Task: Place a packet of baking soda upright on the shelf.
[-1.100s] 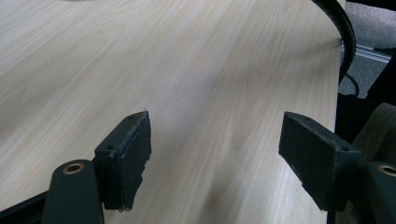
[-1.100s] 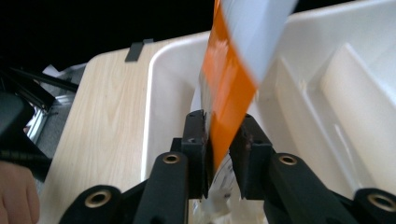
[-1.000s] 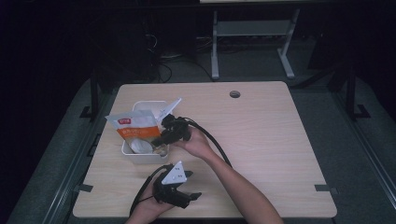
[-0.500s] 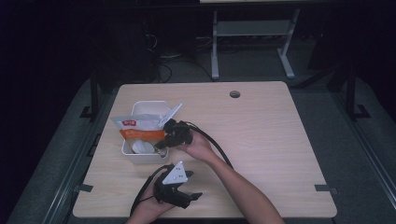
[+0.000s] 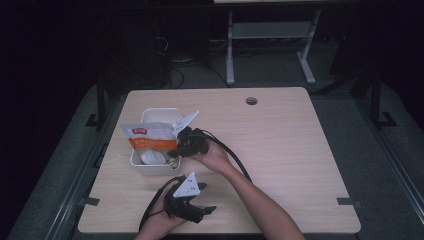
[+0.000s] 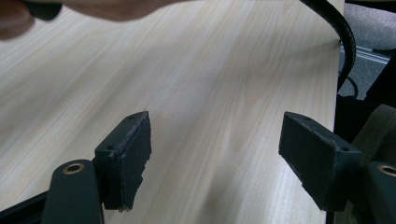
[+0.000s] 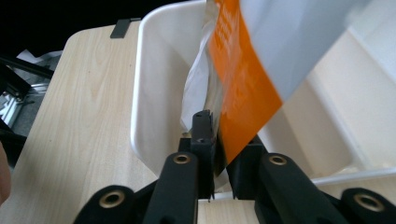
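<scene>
An orange and white pouch (image 5: pixel 149 138) stands tilted over the white bin (image 5: pixel 150 169) at the table's left. My right gripper (image 5: pixel 176 150) is shut on the pouch's lower edge, just over the bin's near right corner. In the right gripper view the orange and white pouch (image 7: pixel 243 84) is pinched between the black jaws, with the white bin (image 7: pixel 154 93) behind it. My left gripper (image 5: pixel 202 210) rests open near the table's front edge. Its fingers (image 6: pixel 126 158) stand wide apart over bare wood.
The wooden table (image 5: pixel 280 150) has a cable hole (image 5: pixel 251 101) at the back. A black cable (image 5: pixel 235 160) trails from my right gripper along the forearm. A metal stand (image 5: pixel 270 45) is on the floor beyond the table.
My right gripper has brought the pouch lower and a little nearer, down toward the bin. The left gripper has stayed near the front edge.
</scene>
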Available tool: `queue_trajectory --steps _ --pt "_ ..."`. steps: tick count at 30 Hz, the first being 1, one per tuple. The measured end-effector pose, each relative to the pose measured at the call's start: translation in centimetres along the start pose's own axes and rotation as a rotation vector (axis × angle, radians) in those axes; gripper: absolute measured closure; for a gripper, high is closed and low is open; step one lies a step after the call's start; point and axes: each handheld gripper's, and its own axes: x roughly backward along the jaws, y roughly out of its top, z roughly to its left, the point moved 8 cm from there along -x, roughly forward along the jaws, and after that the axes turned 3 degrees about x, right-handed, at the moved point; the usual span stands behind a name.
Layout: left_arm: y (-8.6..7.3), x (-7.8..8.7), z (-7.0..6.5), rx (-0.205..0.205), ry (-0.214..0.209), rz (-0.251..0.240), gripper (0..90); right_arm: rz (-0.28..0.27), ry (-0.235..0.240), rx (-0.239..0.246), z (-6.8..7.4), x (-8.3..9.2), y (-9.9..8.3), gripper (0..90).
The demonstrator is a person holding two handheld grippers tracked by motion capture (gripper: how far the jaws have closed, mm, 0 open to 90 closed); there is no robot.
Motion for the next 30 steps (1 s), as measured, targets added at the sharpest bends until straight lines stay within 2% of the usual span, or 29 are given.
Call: queue_trajectory --steps 1,6,9,11,12,13,15,17,18,19,20,22,27,30 --pt "0.0 0.0 0.0 -0.001 -0.001 0.000 24.9 0.006 0.011 -0.001 0.1 -0.1 -0.1 89.2" --pt "0.1 0.0 -0.1 -0.002 -0.001 0.000 24.9 0.019 0.020 -0.010 0.1 -0.3 -0.6 89.9" --pt "0.0 -0.1 -0.2 -0.007 -0.003 0.004 24.9 0.025 0.008 -0.004 0.2 -0.3 -0.9 89.9" --pt "0.1 -0.2 -0.3 -0.011 -0.005 0.005 24.9 0.030 0.001 -0.009 0.1 -0.3 -0.7 86.2" --pt "0.1 -0.2 -0.3 -0.011 -0.005 0.005 25.0 0.022 0.002 -0.013 0.0 -0.1 -0.5 76.9" --pt "0.1 -0.2 -0.3 -0.012 -0.005 0.006 25.0 0.022 0.002 -0.013 0.0 -0.1 -0.5 76.9" --pt "0.1 -0.3 -0.3 -0.011 -0.006 0.006 24.9 -0.042 0.004 -0.042 -0.3 0.8 0.4 76.3" --pt "0.0 -0.2 -0.2 -0.008 -0.006 0.006 24.9 -0.061 0.005 -0.051 -0.4 1.2 0.6 77.0" --pt "0.0 -0.2 -0.2 -0.005 -0.006 0.006 24.9 -0.094 0.007 -0.062 -0.7 1.9 1.1 81.0" --pt "0.0 -0.2 -0.2 -0.005 -0.006 0.006 24.9 -0.094 0.007 -0.062 -0.7 1.9 1.1 81.0" --pt "0.0 -0.3 -0.1 -0.004 -0.006 0.005 24.9 -0.105 0.005 -0.068 -0.9 2.3 1.3 87.4" --pt "0.1 -0.3 -0.1 -0.005 -0.005 0.005 24.9 -0.096 0.005 -0.074 -1.0 2.2 1.2 89.2" --pt "0.1 -0.4 -0.2 -0.005 -0.008 0.007 24.9 -0.089 -0.003 -0.096 -1.4 2.1 1.0 89.4" --pt "0.1 -0.4 -0.2 -0.006 -0.006 0.006 24.9 -0.091 0.014 -0.111 -1.4 2.2 0.9 86.2"
